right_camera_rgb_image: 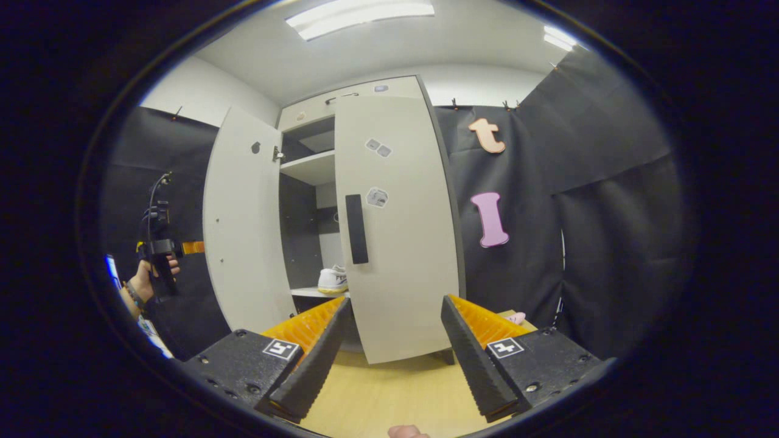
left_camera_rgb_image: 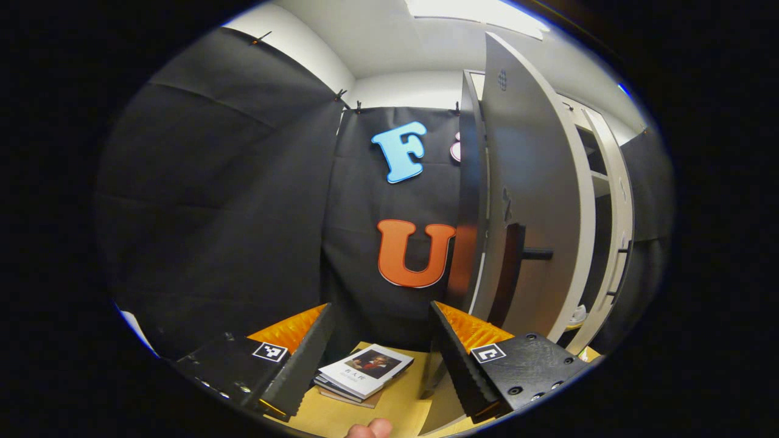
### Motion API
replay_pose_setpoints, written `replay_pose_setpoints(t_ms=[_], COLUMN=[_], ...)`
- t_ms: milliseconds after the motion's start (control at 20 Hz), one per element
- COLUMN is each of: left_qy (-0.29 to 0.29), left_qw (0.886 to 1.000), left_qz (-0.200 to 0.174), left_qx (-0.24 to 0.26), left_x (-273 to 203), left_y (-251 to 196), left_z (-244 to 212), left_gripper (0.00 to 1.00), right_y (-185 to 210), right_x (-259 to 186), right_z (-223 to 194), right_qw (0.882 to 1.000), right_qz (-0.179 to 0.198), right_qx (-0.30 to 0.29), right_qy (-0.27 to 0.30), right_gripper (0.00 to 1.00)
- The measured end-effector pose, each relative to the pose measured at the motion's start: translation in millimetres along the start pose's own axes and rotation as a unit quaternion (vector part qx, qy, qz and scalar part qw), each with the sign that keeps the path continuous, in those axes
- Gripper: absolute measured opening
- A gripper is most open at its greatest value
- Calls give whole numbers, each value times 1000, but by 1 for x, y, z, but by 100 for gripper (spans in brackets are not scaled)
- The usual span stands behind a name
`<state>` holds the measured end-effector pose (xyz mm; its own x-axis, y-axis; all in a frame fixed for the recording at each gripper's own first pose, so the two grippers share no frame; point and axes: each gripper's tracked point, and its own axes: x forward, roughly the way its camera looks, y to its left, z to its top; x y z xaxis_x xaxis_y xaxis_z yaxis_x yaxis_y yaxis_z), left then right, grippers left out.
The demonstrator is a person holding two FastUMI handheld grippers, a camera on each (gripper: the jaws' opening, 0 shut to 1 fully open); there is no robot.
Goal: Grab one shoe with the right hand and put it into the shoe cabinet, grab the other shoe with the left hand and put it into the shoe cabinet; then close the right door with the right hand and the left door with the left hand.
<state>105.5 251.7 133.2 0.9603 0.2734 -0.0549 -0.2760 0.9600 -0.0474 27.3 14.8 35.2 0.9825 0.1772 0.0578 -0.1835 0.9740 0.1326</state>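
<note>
Both grippers, left gripper (left_camera_rgb_image: pixel 380 359) and right gripper (right_camera_rgb_image: pixel 394 359), were open and empty. One shoe (right_camera_rgb_image: pixel 333 280) sat on the cabinet shelf. Left door (right_camera_rgb_image: pixel 243 225) stood wide; a careless swing risked striking its edge

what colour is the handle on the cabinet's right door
Black, clearest in the right gripper view: handle.

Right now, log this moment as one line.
shoe: on cabinet shelf | right door: nearly shut | left door: open | right gripper: open, empty | left gripper: open, empty
</note>
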Motion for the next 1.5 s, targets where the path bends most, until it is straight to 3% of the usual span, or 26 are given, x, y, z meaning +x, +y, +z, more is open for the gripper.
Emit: replay_pose_setpoints(t_ms=[400, 450, 500, 700, 750, 850, 1150, 1300, 1400, 1500], left_qy=[5, 4, 4, 0, -3, -10, 1, 6, -8, -17], left_qw=[1000, 1000, 999, 997, 997, 996, 988, 986, 988, 987], left_qz=[-18, -24, -34, -75, -80, -93, -152, -169, -153, -160], left_qx=[-8, -6, -3, 2, 3, 4, -11, 0, 12, 17], left_x=[-1, -4, -7, -13, -12, -13, 0, 3, 2, -8], left_y=[-18, -26, -35, -82, -92, -112, -188, -220, -223, -232], left_z=[0, 0, 0, -2, -1, 0, -13, -21, -19, -21], left_gripper=[93, 93, 92, 92, 92, 92, 93, 93, 93, 92], right_y=[1, 1, -1, -3, -7, -14, -42, -55, -63, -68], right_x=[10, 10, 11, 13, 13, 7, 6, 3, -1, -1], right_z=[-9, -8, -8, -3, -4, -3, -8, -8, -11, -14], right_qw=[1000, 1000, 1000, 1000, 1000, 1000, 999, 999, 998, 998], right_qz=[1, 1, 0, -1, -5, -13, -37, -51, -62, -67], right_qx=[8, 7, 4, 1, 0, 1, 15, 12, 7, 7], right_qy=[11, 10, 8, 2, 1, 3, 8, 7, 8, 10], right_gripper=[97, 94, 97, 94, 97, 94, 97, 97, 94, 94])
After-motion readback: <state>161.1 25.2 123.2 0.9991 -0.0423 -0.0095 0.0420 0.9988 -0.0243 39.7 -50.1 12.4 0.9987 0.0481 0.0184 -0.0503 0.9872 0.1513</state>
